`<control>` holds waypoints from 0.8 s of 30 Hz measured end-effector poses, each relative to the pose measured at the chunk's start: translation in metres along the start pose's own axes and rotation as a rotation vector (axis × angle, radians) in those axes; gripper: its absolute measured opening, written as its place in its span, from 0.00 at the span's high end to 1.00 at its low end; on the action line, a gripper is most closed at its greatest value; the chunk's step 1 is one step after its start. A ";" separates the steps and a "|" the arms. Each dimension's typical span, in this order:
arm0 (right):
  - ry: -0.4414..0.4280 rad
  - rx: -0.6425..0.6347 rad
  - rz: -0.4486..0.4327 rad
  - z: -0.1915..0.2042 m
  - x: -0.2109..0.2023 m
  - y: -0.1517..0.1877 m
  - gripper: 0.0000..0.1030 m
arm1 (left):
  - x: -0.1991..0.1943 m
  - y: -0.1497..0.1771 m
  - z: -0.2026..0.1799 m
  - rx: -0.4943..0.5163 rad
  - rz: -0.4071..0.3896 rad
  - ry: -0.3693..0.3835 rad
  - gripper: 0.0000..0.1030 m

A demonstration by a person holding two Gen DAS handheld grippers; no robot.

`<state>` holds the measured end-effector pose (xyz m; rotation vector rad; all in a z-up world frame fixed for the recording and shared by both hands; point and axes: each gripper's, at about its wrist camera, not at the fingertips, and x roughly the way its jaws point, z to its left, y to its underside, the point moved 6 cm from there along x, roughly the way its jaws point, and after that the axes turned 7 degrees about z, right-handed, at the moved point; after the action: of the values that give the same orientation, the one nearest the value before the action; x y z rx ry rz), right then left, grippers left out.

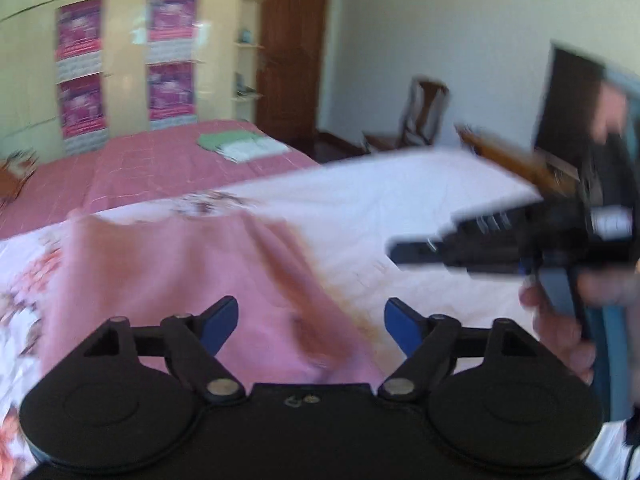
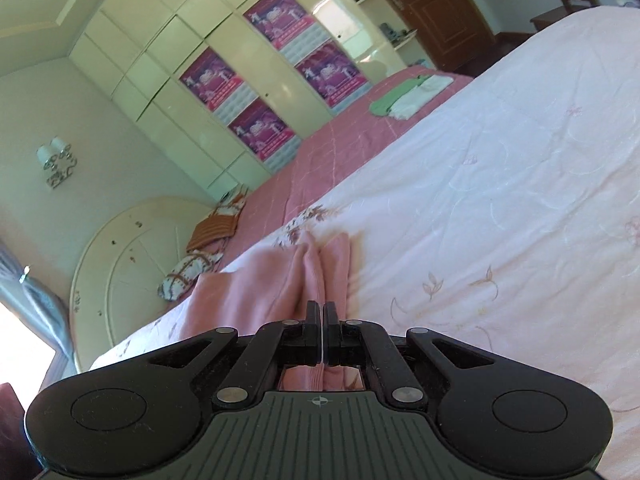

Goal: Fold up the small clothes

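Note:
A small pink garment (image 1: 192, 280) lies spread on the white floral bedspread (image 1: 400, 216), blurred in the left wrist view. My left gripper (image 1: 311, 326) is open just above its near edge, with nothing between the blue fingertips (image 1: 218, 322). My right gripper (image 2: 322, 312) is shut on a bunched fold of the pink garment (image 2: 256, 284), which drapes away from it onto the bedspread (image 2: 500, 184). The right gripper also shows in the left wrist view (image 1: 404, 252), at the right, held by a hand.
A stack of folded green and white clothes (image 1: 240, 144) lies on the pink quilt (image 1: 160, 168) farther back; it also shows in the right wrist view (image 2: 404, 96). Wardrobe doors with posters (image 2: 248, 88), a wooden door (image 1: 292, 48), a chair (image 1: 420, 116) and pillows (image 2: 212, 232) surround the bed.

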<state>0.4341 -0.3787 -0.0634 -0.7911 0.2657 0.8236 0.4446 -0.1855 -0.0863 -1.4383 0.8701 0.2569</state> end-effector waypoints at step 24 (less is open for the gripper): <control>-0.028 -0.196 0.315 0.056 0.127 0.043 0.54 | 0.011 0.054 0.183 -0.425 0.100 -0.135 0.24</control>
<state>0.4825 -0.2500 -0.1104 -0.9343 0.2918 1.1698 0.4841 -0.0106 -0.1524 -1.7466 0.8068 0.6374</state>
